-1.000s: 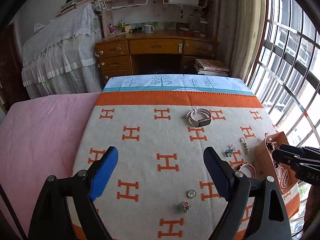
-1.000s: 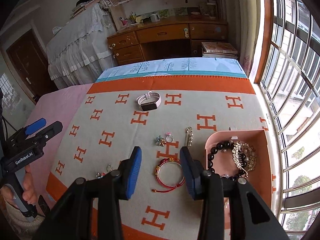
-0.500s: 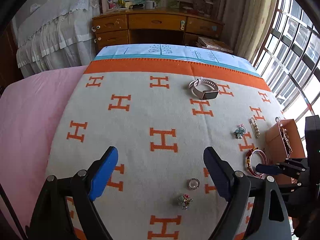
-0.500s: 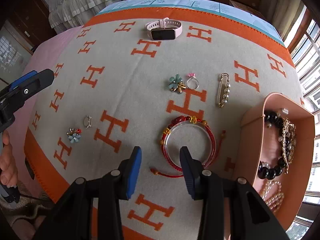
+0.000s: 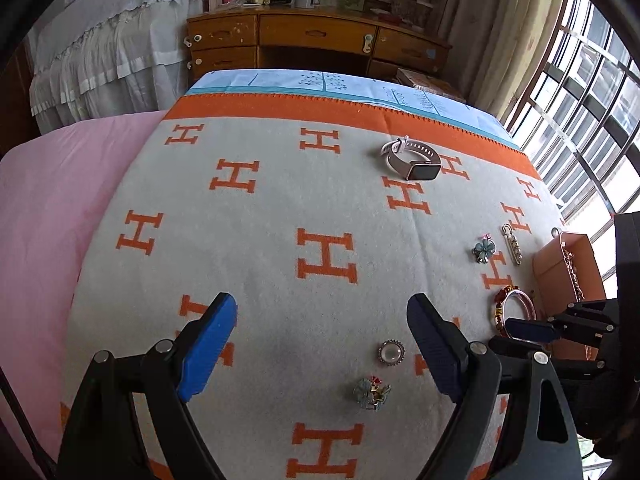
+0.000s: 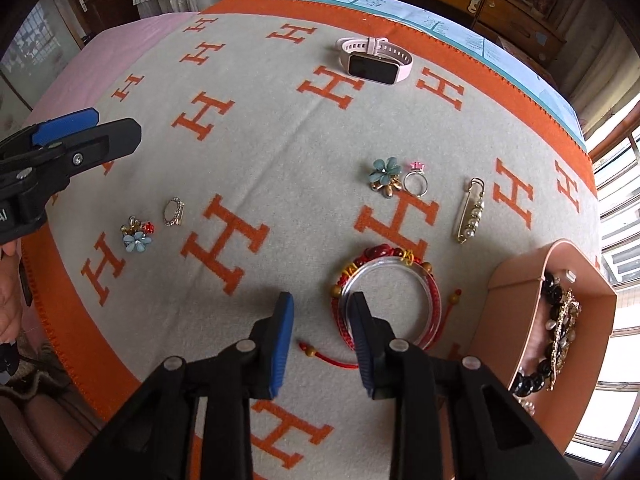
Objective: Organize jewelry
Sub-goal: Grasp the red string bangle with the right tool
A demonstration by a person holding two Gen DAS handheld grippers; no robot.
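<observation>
Right gripper [image 6: 320, 320] closing beside red bracelet [image 6: 386, 300].

Both the left gripper [image 5: 322, 350] and the right gripper [image 6: 320, 340] look alike — black plastic arms, silver pivot screws behind the fingers, ribbed blue pads [image 6: 280, 344] lining their inner faces.
</observation>
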